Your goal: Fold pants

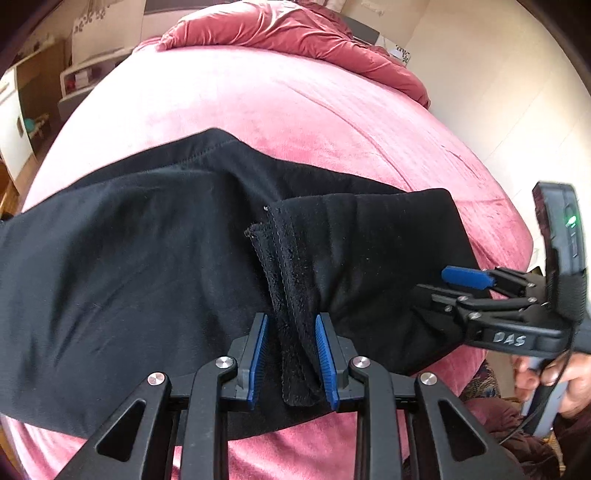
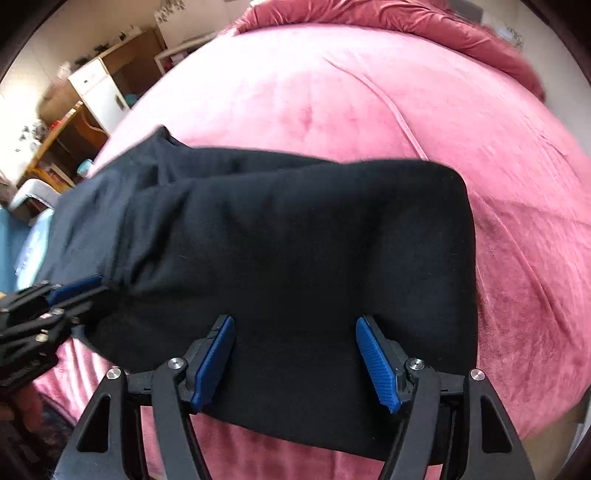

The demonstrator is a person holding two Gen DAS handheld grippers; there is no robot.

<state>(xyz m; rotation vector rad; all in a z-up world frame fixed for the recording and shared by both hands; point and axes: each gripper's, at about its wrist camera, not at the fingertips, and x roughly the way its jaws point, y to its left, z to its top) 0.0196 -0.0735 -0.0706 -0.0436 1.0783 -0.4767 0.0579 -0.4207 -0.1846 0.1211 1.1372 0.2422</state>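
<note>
I hold a claw in each hand over black pants that lie across a bed covered in pink velvet. The pants stretch from left to right, already doubled over, with a rumpled red duvet heaped at the far end of the bed.

My left claw stands partly open, its blue pads on either side of a stitched hem strip that has turned back and shows its fuzzy inner face. The pads do not seem to press on it.

My right claw is wide open above the near edge of the folded end, with nothing between its pads. In the left view it sits off to the right, just beside the cloth.

The risks, as I judge them: the flipped hem may stay turned out and spoil the fold. The soft cloth may slide on the velvet when I pull it. If I grab only the top layer, the layers underneath will bunch and shift apart.
</note>
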